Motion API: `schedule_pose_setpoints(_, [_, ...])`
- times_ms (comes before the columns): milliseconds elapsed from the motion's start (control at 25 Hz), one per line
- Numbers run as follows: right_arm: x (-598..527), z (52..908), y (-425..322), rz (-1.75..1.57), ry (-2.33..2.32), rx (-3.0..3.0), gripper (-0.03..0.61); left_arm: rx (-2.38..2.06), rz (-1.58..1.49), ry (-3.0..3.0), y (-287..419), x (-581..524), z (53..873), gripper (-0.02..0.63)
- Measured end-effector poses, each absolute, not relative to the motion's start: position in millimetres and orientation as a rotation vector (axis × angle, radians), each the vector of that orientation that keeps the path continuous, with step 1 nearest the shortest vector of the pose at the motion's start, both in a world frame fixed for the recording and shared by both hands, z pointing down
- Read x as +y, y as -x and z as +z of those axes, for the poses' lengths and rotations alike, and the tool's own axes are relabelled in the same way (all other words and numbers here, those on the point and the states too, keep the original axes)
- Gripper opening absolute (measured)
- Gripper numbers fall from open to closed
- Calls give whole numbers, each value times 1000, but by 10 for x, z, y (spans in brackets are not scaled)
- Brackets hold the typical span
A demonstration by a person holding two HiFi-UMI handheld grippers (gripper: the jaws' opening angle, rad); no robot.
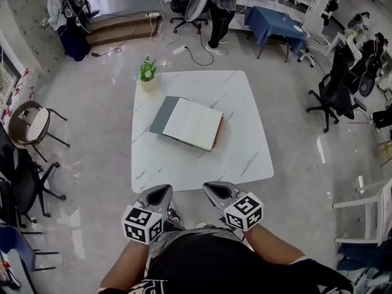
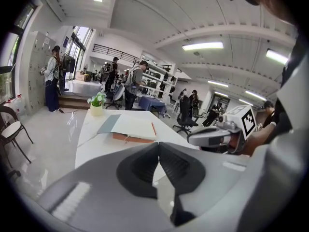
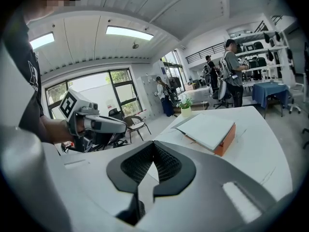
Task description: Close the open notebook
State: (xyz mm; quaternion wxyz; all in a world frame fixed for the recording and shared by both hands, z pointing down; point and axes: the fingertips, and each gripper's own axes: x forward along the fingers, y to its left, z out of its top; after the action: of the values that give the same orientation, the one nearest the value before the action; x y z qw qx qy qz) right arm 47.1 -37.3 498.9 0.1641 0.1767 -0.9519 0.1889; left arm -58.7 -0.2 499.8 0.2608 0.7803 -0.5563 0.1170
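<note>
The notebook (image 1: 191, 125) lies open on the white marble table (image 1: 245, 152), its grey cover (image 1: 160, 115) folded out to the left and an orange edge on its right. My left gripper (image 1: 159, 195) and right gripper (image 1: 214, 192) hover side by side just off the table's near edge, close to the person's body, both shut and empty. In the left gripper view the jaws of the left gripper (image 2: 157, 146) meet at the tips, with the notebook (image 2: 130, 127) well ahead. The right gripper (image 3: 153, 144) shows the same, with the notebook (image 3: 207, 129) ahead on the right.
A small potted plant (image 1: 147, 75) stands at the table's far left corner, just beyond the notebook. Chairs (image 1: 33, 124) stand to the left and an office chair (image 1: 335, 87) to the right. People stand by a blue table (image 1: 272, 23) farther back. Cables (image 1: 184, 49) lie on the floor.
</note>
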Motion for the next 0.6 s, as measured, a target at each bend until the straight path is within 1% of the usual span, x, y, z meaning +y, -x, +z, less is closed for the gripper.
schedule_pose_setpoints(200, [-765,4998,-242,532,-578,-2663,0,-1484,315,-2124,896,-332,5028,58])
schedule_pose_setpoints(360, [-1062,4850,-47,534,-631,-2661,0,-1450,322,-2160,1098,-585,4969,58])
schedule_pose_setpoints(600, [-1310,4763,301,573,-656,-2667,0,-1400,295,-2218,1362,-962,4969,58])
